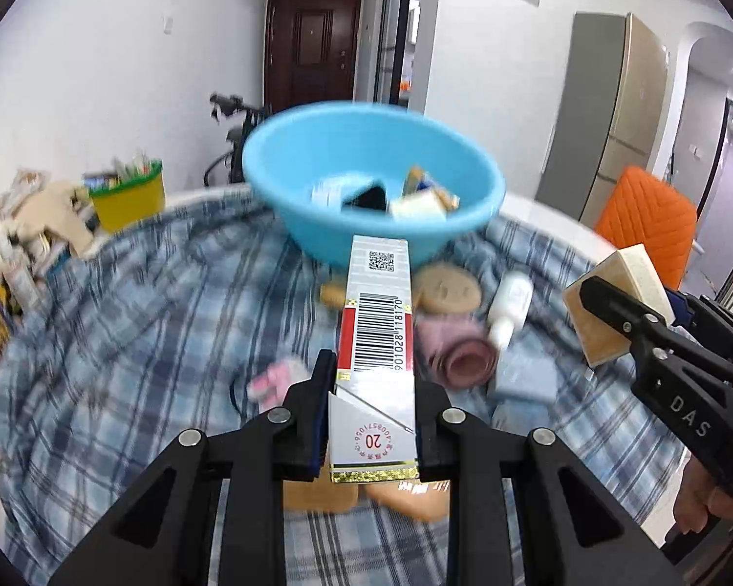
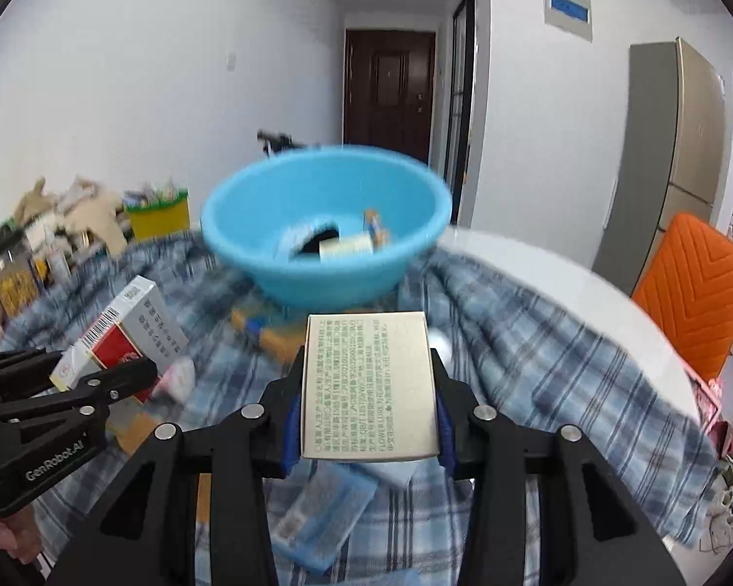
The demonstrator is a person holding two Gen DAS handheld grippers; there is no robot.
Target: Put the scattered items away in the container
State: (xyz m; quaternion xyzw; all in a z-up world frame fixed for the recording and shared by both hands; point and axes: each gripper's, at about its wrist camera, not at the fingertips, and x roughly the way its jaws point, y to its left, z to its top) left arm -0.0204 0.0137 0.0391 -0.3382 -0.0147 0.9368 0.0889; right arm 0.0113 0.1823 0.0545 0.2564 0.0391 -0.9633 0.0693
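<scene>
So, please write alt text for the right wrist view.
The right claw grips a beige box before a blue basin on a plaid cloth. At left, the left claw holds a red-and-white carton.

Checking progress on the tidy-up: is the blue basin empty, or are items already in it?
Not empty. The blue basin already holds several small items at its bottom, including a pale box and something dark.

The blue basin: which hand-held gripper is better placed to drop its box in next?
Probably left. Its hand-held gripper holds the long barcode box with the tip near the blue basin. The right one looks slightly farther back.
</scene>
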